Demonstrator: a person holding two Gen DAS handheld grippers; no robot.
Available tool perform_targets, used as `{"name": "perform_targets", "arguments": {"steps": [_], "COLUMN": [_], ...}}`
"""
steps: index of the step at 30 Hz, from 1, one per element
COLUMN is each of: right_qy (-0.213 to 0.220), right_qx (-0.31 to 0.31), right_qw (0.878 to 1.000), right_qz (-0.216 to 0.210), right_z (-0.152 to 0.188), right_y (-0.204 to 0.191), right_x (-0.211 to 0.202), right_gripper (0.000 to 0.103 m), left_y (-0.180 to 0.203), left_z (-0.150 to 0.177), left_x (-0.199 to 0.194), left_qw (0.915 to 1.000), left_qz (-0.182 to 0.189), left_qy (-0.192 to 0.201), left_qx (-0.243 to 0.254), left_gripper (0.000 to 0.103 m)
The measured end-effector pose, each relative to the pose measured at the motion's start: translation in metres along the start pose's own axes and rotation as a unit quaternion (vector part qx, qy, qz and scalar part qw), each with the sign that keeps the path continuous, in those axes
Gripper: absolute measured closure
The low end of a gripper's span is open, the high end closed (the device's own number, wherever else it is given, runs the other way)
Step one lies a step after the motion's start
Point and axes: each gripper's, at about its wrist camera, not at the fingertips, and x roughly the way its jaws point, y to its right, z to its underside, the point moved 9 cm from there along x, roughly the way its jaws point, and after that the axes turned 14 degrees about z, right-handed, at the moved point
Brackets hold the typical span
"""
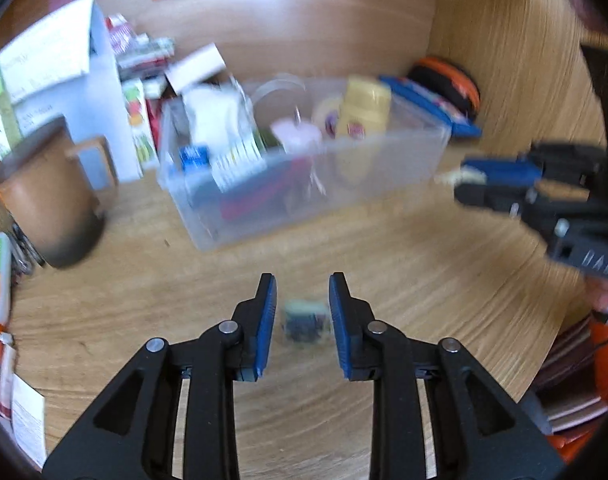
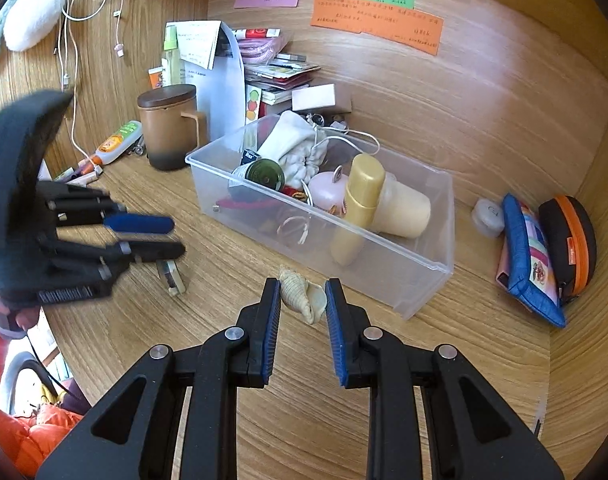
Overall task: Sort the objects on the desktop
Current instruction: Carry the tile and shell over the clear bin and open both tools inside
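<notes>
A cream spiral seashell [image 2: 304, 296] sits between the blue pads of my right gripper [image 2: 302, 285], which is shut on it just in front of the clear plastic bin [image 2: 424, 276]. The left wrist view shows that gripper [image 1: 462, 181] at the right with the shell [image 1: 450, 178] at its tip. My left gripper [image 1: 303, 280] is open over the wooden desk. A small blurred dark and cream object [image 1: 306, 322] shows between its fingers. From the right wrist view this object [image 2: 172, 278] lies on the desk under the left gripper [image 2: 177, 237], apart from the pads.
The bin holds a yellow bottle [image 2: 360, 208], a white cloth, a green-lidded jar and cords. Left of it stand a brown lidded mug [image 2: 170, 128] and a tube [image 2: 116, 142]. A white jar [image 2: 488, 216], a blue pouch [image 2: 528, 256] and a black-orange case [image 2: 572, 240] lie at the right.
</notes>
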Motion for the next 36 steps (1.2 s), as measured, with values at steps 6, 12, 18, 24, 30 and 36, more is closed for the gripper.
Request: {"name": "perform_targets", "arguments": {"steps": [6, 12, 18, 24, 30, 36], "right_qy": [-0.009, -0.005, 0.004, 0.015, 0.009, -0.017], "right_qx": [-0.001, 0.007, 0.019, 0.03, 0.035, 0.038], "right_qw": [1.0, 1.0, 1.0, 0.999, 0.999, 0.999], "right_qz": [-0.004, -0.001, 0.008, 0.02, 0.03, 0.03], "right_z": [0.003, -0.005, -0.02, -0.035, -0.044, -0.04], "right_y": [-0.002, 0.007, 0.022, 0.042, 0.058, 0.066], "right_x": [0.008, 0.01, 0.012, 0.015, 0.031, 0.059], "right_gripper": [0.082, 0.082, 0.082, 0.082, 0.082, 0.082], "left_y": [-0.004, -0.005, -0.001, 0.0, 0.005, 0.006], "left_z": [0.013, 0.0, -0.033, -0.069, -0.102, -0.113], "left_x": [0.017, 0.002, -0.018, -0.027, -0.01, 0.022], "left_qw": [0.9997, 0.9999, 0.9987, 0.9964, 0.9958, 0.9962], "left_qz": [0.001, 0.0, 0.028, 0.05, 0.064, 0.076], "left_qy": [-0.017, 0.007, 0.042, 0.068, 0.065, 0.044], "left_qx": [-0.015, -0.01, -0.009, -0.007, 0.0, -0.005], "left_gripper": [0.079, 0.079, 0.079, 0.079, 0.079, 0.079]}}
